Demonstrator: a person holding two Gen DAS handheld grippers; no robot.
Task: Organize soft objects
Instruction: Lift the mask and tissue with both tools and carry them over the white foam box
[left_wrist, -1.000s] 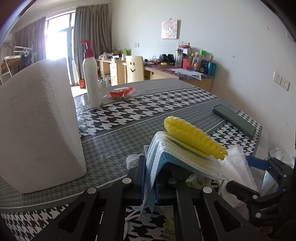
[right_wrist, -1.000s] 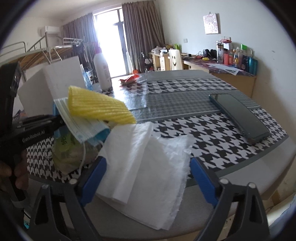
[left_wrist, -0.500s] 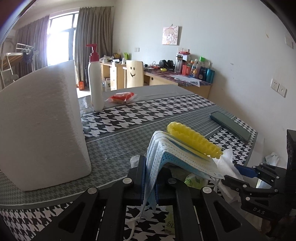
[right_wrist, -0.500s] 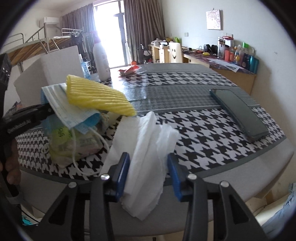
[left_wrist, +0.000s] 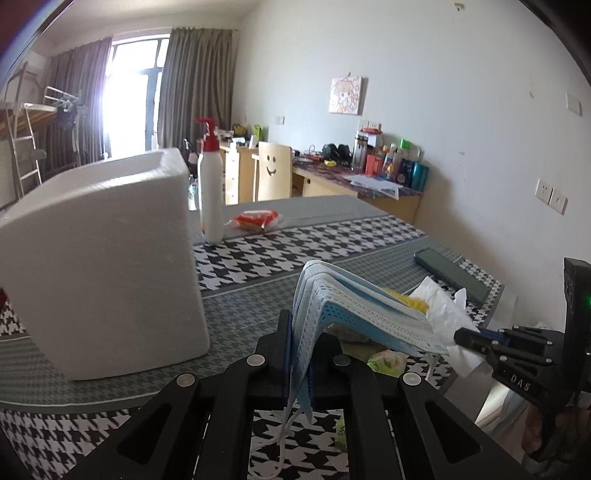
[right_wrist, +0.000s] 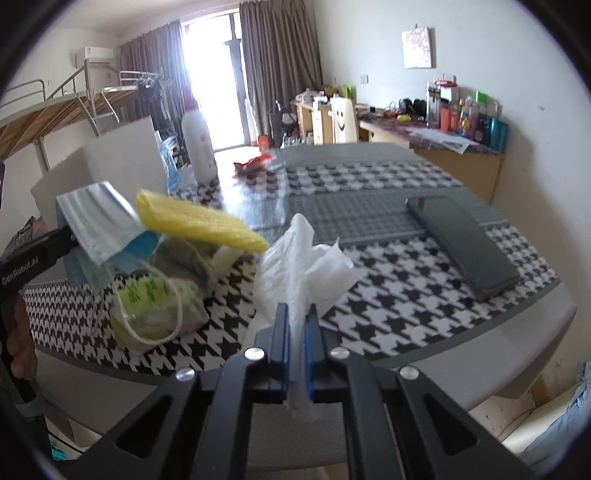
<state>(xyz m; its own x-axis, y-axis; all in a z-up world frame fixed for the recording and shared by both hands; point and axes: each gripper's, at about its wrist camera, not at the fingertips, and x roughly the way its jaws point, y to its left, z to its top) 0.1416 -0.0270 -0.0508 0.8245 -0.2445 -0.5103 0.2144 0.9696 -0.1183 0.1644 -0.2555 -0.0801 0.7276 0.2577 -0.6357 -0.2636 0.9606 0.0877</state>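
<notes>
My left gripper (left_wrist: 300, 325) is shut on a stack of blue face masks (left_wrist: 343, 306), held above the table; the masks (right_wrist: 98, 218) also show at the left of the right wrist view. A yellow sponge cloth (right_wrist: 195, 221) lies across the masks, and only a sliver of it (left_wrist: 404, 298) shows in the left wrist view. My right gripper (right_wrist: 297, 314) is shut on a crumpled white tissue (right_wrist: 303, 254), lifted off the table; it shows at the right of the left wrist view (left_wrist: 439, 306). A green packet (right_wrist: 147, 302) lies under the masks.
A white foam box (left_wrist: 99, 266) stands at the left. A white pump bottle (left_wrist: 210, 192) and a red packet (left_wrist: 255, 219) stand behind it. A dark phone (right_wrist: 465, 243) lies at the right on the houndstooth table (right_wrist: 406, 280), near its front edge.
My right gripper has closed on the tissue and lifted it off the table. My left gripper has risen with the masks and the yellow cloth.
</notes>
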